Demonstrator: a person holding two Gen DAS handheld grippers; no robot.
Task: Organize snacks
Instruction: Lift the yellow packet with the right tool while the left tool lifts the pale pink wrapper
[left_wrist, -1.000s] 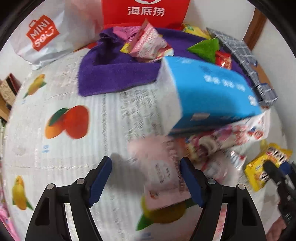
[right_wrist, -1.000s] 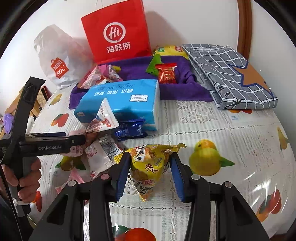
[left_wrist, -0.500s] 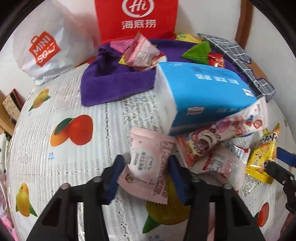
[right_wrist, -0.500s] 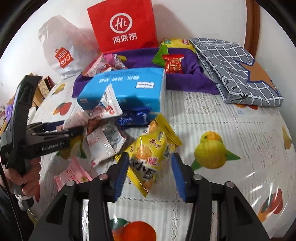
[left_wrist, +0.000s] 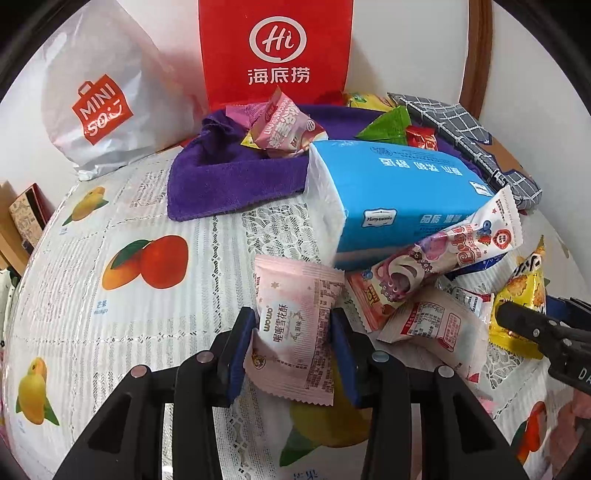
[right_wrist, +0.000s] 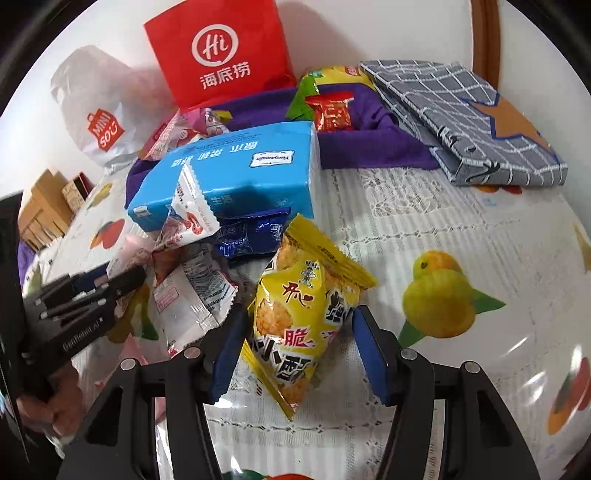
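Note:
My left gripper (left_wrist: 291, 347) is shut on a pink snack packet (left_wrist: 295, 328) and holds it just above the tablecloth. My right gripper (right_wrist: 299, 354) is shut on a yellow rice-cracker bag (right_wrist: 306, 317), which also shows in the left wrist view (left_wrist: 524, 295). A purple towel (left_wrist: 229, 173) at the back carries a pink packet (left_wrist: 284, 125), a green packet (left_wrist: 388, 127) and a red candy (right_wrist: 332, 112). Loose packets (left_wrist: 432, 258) lie against a blue tissue pack (left_wrist: 402, 199).
A red Hi paper bag (left_wrist: 277, 48) and a white Miniso bag (left_wrist: 103, 107) stand at the back wall. A folded grey checked cloth (right_wrist: 476, 122) lies at the back right. The fruit-print tablecloth (left_wrist: 110, 295) covers the round table.
My left gripper closed on the pink packet and lifted it. The yellow bag in my right gripper has tilted over and risen off the table.

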